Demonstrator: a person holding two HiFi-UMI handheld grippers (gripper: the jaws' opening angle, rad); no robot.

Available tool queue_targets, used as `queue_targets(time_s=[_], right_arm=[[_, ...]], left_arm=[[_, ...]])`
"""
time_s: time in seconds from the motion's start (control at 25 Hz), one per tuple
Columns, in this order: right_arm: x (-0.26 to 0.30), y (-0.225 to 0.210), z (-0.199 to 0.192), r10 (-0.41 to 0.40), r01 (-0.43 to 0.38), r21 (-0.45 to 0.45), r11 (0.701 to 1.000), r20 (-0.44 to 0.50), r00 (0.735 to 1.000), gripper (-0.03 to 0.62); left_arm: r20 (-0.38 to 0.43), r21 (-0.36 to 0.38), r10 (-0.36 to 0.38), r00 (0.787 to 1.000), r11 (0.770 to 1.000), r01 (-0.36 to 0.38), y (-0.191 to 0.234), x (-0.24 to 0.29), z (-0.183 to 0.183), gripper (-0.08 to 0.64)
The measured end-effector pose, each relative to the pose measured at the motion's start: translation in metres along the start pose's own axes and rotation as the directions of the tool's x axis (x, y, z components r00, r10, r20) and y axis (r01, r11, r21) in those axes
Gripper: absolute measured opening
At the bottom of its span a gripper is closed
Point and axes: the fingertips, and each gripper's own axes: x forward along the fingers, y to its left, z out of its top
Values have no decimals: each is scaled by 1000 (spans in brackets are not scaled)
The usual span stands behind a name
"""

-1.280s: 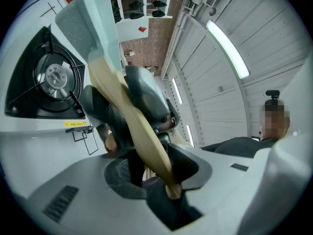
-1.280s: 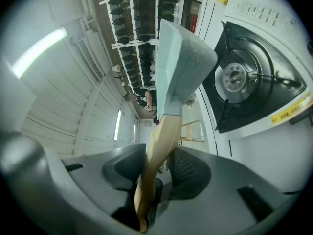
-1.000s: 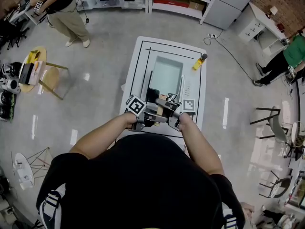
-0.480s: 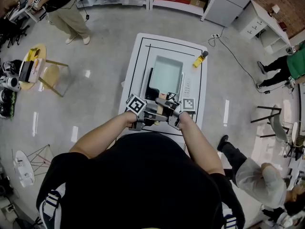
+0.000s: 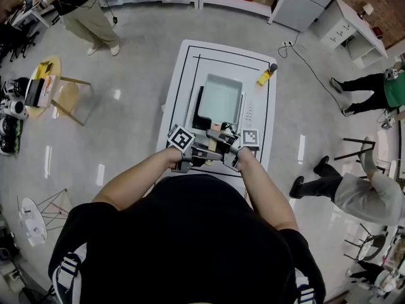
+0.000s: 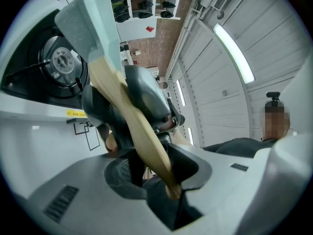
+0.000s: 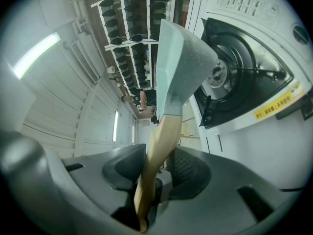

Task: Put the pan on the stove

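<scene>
A pale green rectangular pan [image 5: 219,98] with a wooden handle [image 5: 213,145] hangs over the black stove [image 5: 200,116] on the white table [image 5: 183,68]. Both grippers meet at the handle near the table's front edge. My left gripper [image 5: 201,154] is shut on the handle's end [image 6: 168,180]. My right gripper [image 5: 218,149] is shut on the handle [image 7: 156,165] a little further along. In the gripper views the pan [image 7: 181,58] is tilted on its side in the air, and a stove burner [image 6: 61,60] lies past it. The burner [image 7: 230,72] is bare.
A yellow object [image 5: 263,80] lies at the table's far right corner. Stove controls [image 7: 234,4] sit along the stove's side. People stand and walk on the floor at the right [image 5: 361,192] and far left [image 5: 79,11]. A wooden chair [image 5: 66,103] stands left of the table.
The pan and both grippers have hardly moved. In the background a person has walked in at the lower right of the floor.
</scene>
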Motion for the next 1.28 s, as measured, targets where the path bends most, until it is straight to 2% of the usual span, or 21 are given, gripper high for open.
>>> queue_targets(time_s=[1.0, 1.28], right_arm=[[-2, -31, -5, -20, 20, 67, 998, 1, 1000, 141], [-2, -39, -9, -39, 39, 72, 997, -3, 999, 141]], left_arm=[[-9, -65, -11, 1000, 998, 11, 20, 1, -11, 137], [3, -106, -46, 999, 993, 46, 21, 3, -17, 135]])
